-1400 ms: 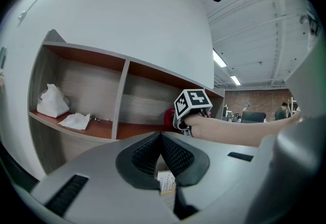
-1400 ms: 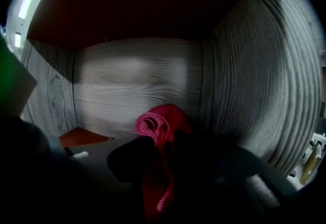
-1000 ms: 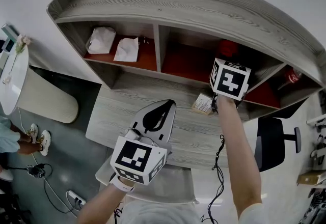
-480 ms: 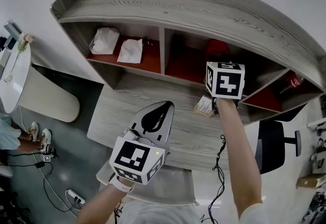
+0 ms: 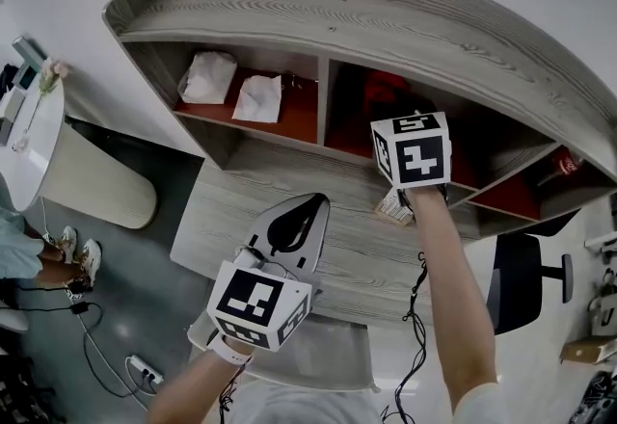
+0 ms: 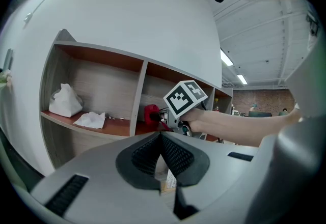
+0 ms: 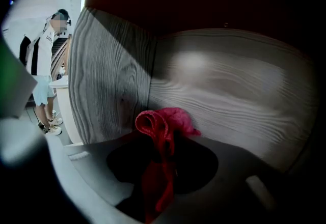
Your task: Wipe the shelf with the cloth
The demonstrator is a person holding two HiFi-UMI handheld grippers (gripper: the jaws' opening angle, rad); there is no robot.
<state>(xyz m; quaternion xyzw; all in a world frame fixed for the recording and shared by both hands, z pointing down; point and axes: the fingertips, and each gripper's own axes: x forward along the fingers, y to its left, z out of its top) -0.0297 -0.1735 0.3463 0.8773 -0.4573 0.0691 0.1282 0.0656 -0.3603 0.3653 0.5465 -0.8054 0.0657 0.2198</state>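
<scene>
A grey wooden shelf (image 5: pixel 386 17) has compartments with red floors. My right gripper (image 5: pixel 400 112) reaches into the middle compartment, shut on a red cloth (image 5: pixel 386 85). In the right gripper view the bunched cloth (image 7: pixel 163 126) sticks out from between the jaws, close to the compartment's wooden back wall (image 7: pixel 229 85). From the left gripper view, the cloth (image 6: pixel 151 114) shows just ahead of the right gripper's marker cube (image 6: pixel 184 98). My left gripper (image 5: pixel 310 198) hovers over the desk (image 5: pixel 231 205) below the shelf, shut with nothing in it.
Two white crumpled cloths (image 5: pixel 207 77) (image 5: pixel 259 97) lie in the left compartment. A small printed box (image 5: pixel 393 205) rests on the desk under the right gripper. A red can (image 5: pixel 561 165) stands in the right compartment. A person (image 7: pixel 43 65) stands off to the left.
My right gripper has slid leftward inside the middle compartment with the red cloth in it. The left gripper has stayed where it was.
</scene>
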